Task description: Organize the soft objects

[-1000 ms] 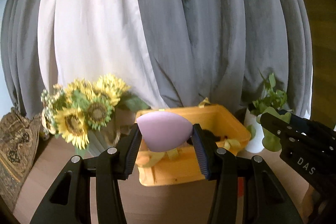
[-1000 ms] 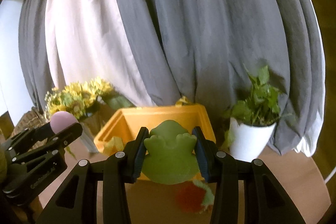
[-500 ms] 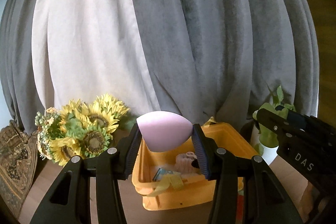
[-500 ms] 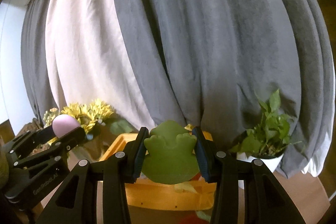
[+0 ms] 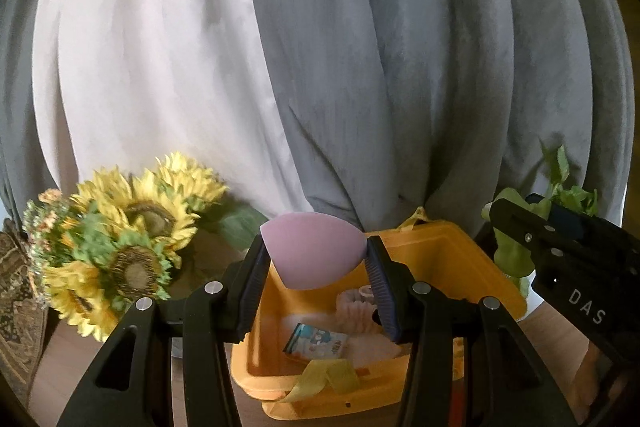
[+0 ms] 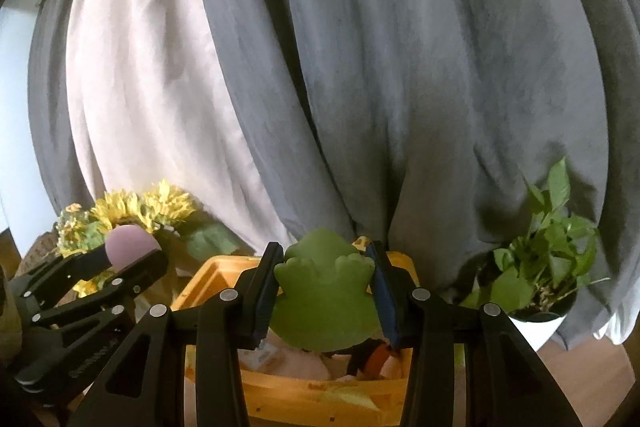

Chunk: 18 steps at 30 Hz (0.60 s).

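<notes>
My left gripper (image 5: 316,259) is shut on a pink teardrop sponge (image 5: 310,249) and holds it above the near left part of the orange bin (image 5: 472,259). My right gripper (image 6: 326,293) is shut on a green frog-shaped soft toy (image 6: 324,299) above the same orange bin (image 6: 208,279). The bin holds several soft things, among them a beige frilly piece (image 5: 356,301) and a small printed packet (image 5: 316,341). The left gripper with the sponge (image 6: 128,241) also shows at the left of the right wrist view. The right gripper's body (image 5: 568,267) shows at the right of the left wrist view.
A bunch of sunflowers (image 5: 120,247) stands left of the bin. A potted green plant (image 6: 548,259) in a white pot stands right of it. Grey and white curtains (image 5: 320,67) hang close behind. A woven brown piece (image 5: 16,307) lies at the far left on the wooden table (image 5: 60,359).
Both grippers have risen and moved forward over the bin, so I now look down into it. Both still hold their objects.
</notes>
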### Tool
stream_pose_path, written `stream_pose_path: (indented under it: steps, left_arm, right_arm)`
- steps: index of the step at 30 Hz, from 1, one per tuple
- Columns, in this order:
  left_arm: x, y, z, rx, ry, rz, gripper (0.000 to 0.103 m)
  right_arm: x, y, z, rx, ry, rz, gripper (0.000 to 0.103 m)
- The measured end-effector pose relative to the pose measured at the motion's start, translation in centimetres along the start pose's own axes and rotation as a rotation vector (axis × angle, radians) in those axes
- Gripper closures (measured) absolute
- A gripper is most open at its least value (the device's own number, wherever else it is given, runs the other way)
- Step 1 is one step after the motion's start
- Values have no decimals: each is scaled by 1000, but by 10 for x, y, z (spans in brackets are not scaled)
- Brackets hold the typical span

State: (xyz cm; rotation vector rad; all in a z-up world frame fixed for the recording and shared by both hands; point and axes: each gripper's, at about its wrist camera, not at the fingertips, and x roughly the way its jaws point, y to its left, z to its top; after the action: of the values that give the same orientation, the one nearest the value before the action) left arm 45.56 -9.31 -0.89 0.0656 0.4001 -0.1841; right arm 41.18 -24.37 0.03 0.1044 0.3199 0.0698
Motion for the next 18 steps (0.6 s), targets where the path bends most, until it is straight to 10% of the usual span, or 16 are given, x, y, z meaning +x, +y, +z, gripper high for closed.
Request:
stream_pose_path:
  steps: [18]
  left_arm:
    - [71, -1, -28, 15, 152, -18, 54]
  right_arm:
    - [75, -6, -29, 4, 158, -4, 59]
